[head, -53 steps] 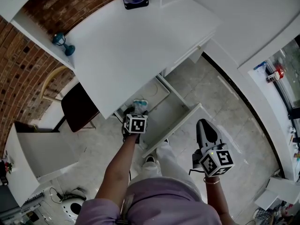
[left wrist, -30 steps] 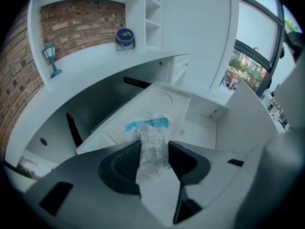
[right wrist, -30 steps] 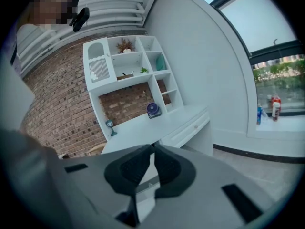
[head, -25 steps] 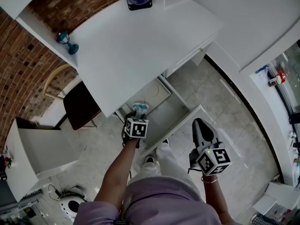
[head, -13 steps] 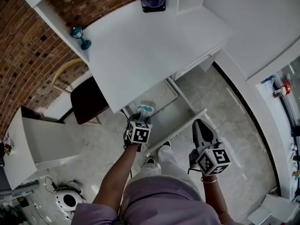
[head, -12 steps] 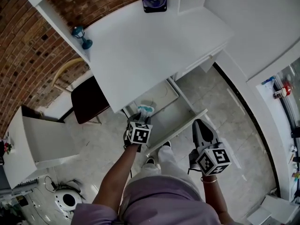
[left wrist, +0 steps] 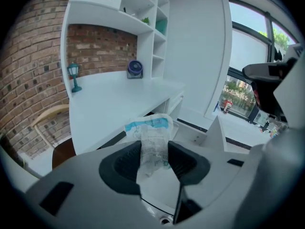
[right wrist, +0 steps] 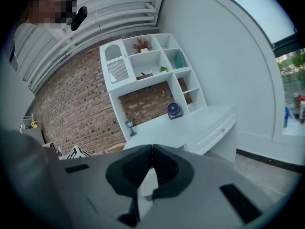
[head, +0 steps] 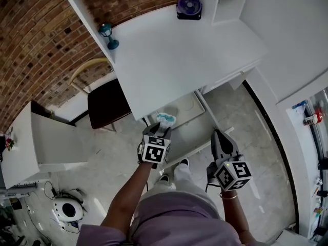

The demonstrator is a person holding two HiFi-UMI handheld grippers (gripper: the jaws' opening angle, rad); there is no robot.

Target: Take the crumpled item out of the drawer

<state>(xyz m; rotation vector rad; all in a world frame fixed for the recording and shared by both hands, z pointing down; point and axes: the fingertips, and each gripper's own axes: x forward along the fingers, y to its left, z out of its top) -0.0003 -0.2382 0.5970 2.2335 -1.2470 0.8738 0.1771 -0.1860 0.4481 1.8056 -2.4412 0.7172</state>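
Only the left gripper view shows the left gripper (left wrist: 153, 152) with its fingers (left wrist: 123, 163) clamping the crumpled packet (left wrist: 153, 136), which the head view places over the open drawer (head: 182, 108); the right gripper (right wrist: 151, 165) has its fingers (right wrist: 129, 171) closed together, empty

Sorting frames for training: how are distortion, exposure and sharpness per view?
Head view: evenly lit, sharp, white desktop edges bowed by the wide lens. Left gripper view: fisheye, dark corners, bright window, crumpled clear plastic wrapper with blue print sharp. Right gripper view: heavy dark vignette, strong fisheye curve.
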